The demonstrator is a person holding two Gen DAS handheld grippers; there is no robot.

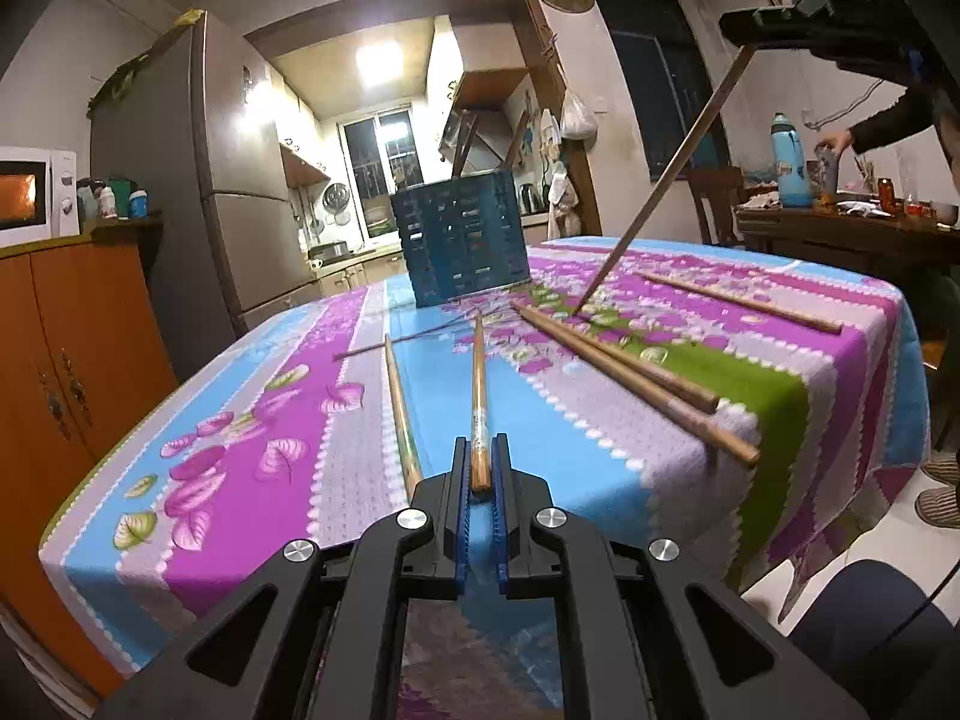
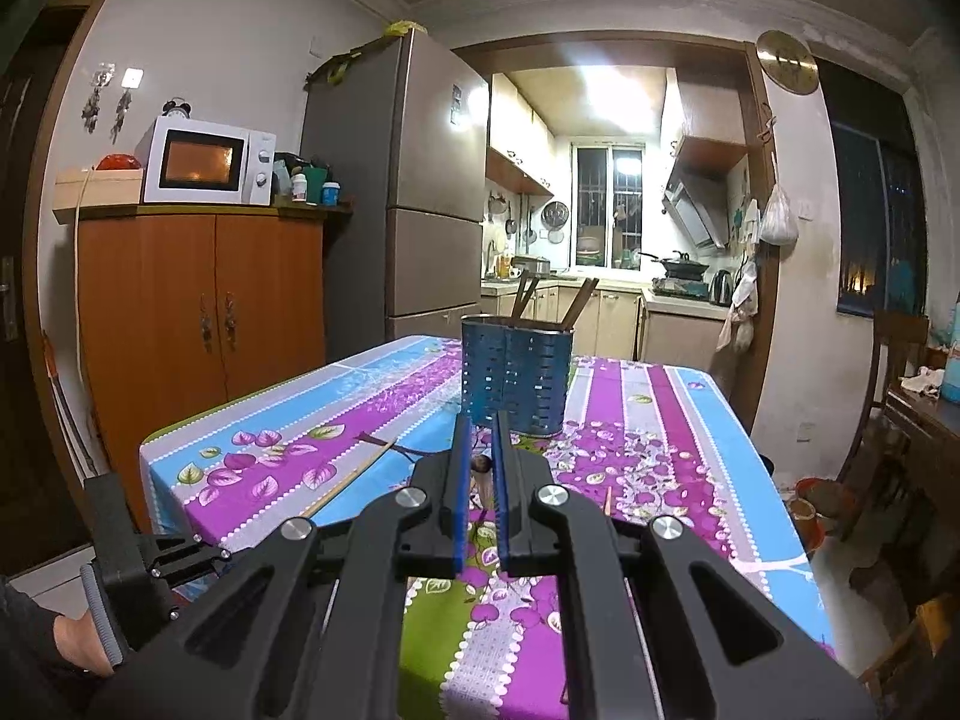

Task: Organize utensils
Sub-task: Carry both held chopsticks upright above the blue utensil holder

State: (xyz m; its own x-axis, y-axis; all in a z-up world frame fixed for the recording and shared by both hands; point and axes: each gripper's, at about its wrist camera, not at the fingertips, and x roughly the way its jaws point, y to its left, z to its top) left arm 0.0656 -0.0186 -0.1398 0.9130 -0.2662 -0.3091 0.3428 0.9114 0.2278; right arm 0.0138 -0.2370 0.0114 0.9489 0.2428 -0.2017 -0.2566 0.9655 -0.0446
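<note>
My left gripper [image 1: 478, 471] is shut on the near end of a brown chopstick [image 1: 478, 372] that lies along the flowered tablecloth [image 1: 252, 420]. High at the right, my right gripper [image 1: 741, 36] is shut on another chopstick [image 1: 666, 180], which slants down until its tip touches the cloth. In the right wrist view, that gripper [image 2: 480, 426] shows the stick's butt end [image 2: 480, 468] between its pads. A blue perforated holder [image 1: 462, 240] [image 2: 516, 378] stands at the table's far side with several chopsticks upright in it. Loose chopsticks lie at the left [image 1: 399, 408] and right [image 1: 630, 378] [image 1: 738, 303].
An orange cabinet [image 1: 66, 360] with a microwave [image 2: 204, 162] and a fridge [image 2: 420, 180] stand left of the table. At the right, a person's sleeve and hand [image 1: 870, 123] reach over a cluttered dark side table [image 1: 840, 234]. A hand [image 2: 78, 642] holds the other tool.
</note>
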